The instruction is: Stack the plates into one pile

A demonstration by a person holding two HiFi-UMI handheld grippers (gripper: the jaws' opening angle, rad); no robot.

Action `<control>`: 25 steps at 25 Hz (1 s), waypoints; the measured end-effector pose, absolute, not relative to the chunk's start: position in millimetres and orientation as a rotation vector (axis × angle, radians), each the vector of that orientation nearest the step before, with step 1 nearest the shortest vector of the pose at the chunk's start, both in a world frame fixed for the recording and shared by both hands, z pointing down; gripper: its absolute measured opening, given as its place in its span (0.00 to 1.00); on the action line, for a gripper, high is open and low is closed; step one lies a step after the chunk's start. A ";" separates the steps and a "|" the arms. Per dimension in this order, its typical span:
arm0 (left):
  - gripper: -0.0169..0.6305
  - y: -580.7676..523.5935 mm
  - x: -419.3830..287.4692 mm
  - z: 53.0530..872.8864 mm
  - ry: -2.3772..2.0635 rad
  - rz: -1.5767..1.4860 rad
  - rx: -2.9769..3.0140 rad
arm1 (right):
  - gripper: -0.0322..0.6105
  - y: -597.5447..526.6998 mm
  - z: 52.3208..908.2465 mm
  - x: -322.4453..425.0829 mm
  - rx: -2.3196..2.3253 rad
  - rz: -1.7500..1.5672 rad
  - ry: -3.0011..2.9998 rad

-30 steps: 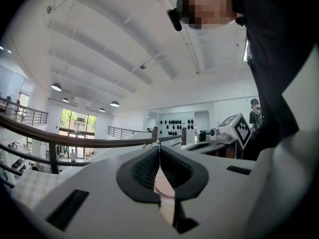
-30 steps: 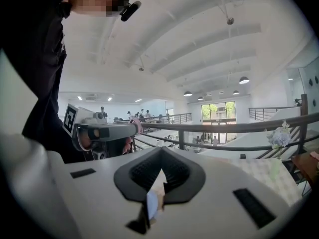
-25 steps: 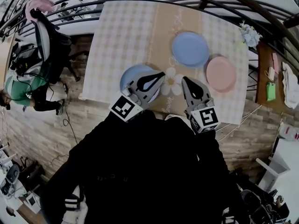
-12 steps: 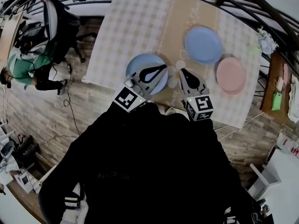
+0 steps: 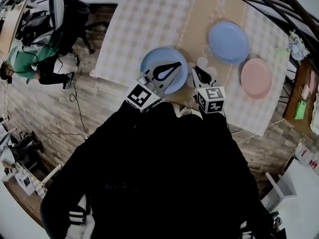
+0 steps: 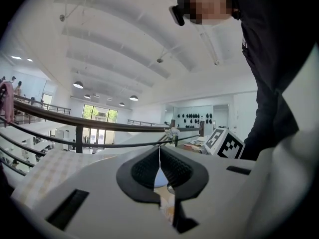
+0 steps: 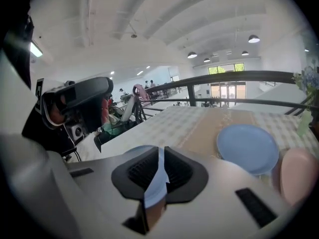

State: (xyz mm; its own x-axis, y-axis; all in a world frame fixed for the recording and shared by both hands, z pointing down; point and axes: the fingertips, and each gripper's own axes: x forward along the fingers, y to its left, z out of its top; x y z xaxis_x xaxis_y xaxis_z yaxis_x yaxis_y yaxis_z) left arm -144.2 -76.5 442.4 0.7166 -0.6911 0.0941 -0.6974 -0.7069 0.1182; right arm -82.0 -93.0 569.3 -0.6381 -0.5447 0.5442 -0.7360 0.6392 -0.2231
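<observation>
Three plates lie apart on the checked tablecloth (image 5: 149,24): a blue plate (image 5: 158,66) near the front edge, a second blue plate (image 5: 228,42) farther back, and a pink plate (image 5: 255,78) to its right. My left gripper (image 5: 177,65) hangs over the near blue plate, jaws shut and empty (image 6: 160,151). My right gripper (image 5: 198,69) is just right of that plate, tilted downward. Its jaws (image 7: 160,153) have just been opening and stand a narrow slit apart with nothing between them. The far blue plate (image 7: 247,147) and the pink plate (image 7: 297,176) lie ahead of it.
A dark metal railing (image 5: 279,6) curves round the far side of the table. A small vase of flowers (image 5: 297,38) stands at the table's far right corner. A person in green (image 5: 22,66) sits on the lower floor at left. The table's front edge (image 5: 114,81) is close to my body.
Both grippers have come down toward the table's front edge, the left one over the near blue plate. The right gripper tilts more steeply down. The plates have not shifted on the cloth.
</observation>
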 end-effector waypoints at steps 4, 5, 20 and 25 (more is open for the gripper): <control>0.06 -74.7 -149.0 459.3 -1.110 0.050 2.775 | 0.13 -89.6 599.5 -88.7 0.989 0.649 -2.372; 0.06 -74.2 -150.0 464.2 -1.107 0.063 2.772 | 0.13 -89.2 606.1 -90.1 0.988 0.661 -2.359; 0.06 -75.2 -147.7 500.2 -1.005 0.118 2.760 | 0.20 -73.6 688.9 -89.2 1.031 0.815 -2.132; 0.06 -73.7 -145.1 509.9 -0.955 0.136 2.758 | 0.23 -70.2 699.9 -95.0 1.045 0.864 -2.105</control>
State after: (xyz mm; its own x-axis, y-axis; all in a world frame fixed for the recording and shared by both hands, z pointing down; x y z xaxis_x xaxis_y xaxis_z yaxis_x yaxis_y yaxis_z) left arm -145.1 -73.7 509.9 0.7848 -0.5993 0.1582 -0.6196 -0.7649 0.1762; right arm -95.0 -70.2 699.9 -0.4892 -0.4269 0.7605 -0.8381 0.4714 -0.2745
